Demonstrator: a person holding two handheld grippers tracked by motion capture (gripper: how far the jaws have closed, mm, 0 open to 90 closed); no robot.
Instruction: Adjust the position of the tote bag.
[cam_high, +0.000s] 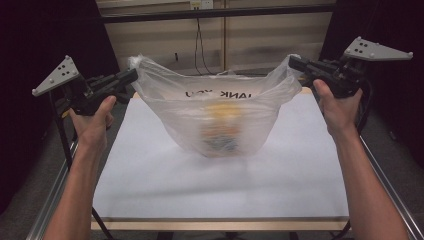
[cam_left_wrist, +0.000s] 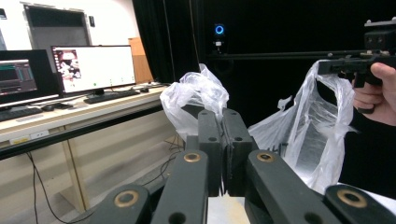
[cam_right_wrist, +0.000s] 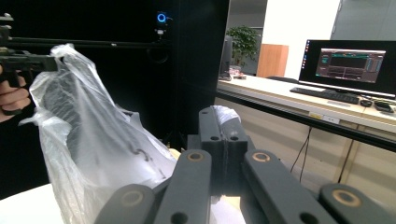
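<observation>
Dark curtains close in both sides of my workspace, with a pale panelled wall and a dangling cable at the top centre of the high view, and a white counter (cam_high: 150, 175) runs up the middle of the frame. At the centre hangs the plastic bag (cam_high: 220, 112), translucent, its printed lettering reading upside down from my side and something yellow and dark, too blurred to name, sagging in its bottom. The bottom looks level with the counter, though I cannot tell whether it touches. I hold it by its two handles: my left tongs (cam_high: 131, 76) at centre left are closed tight on the left handle (cam_left_wrist: 196, 91), which bunches up above the jaws in the left gripper view, and my right tongs (cam_high: 295, 62) at upper right are closed likewise on the right handle (cam_right_wrist: 229, 114), a small tuft of film showing at the jaw tips. Pulling the handles apart, I judge, keeps the mouth stretched wide and the load centred. The counter lies bare all round the bag, with broad room toward the bottom of the frame; its side rails and the curtains limit any swing outward. Desks with monitors (cam_left_wrist: 95, 65) stand well off behind.
</observation>
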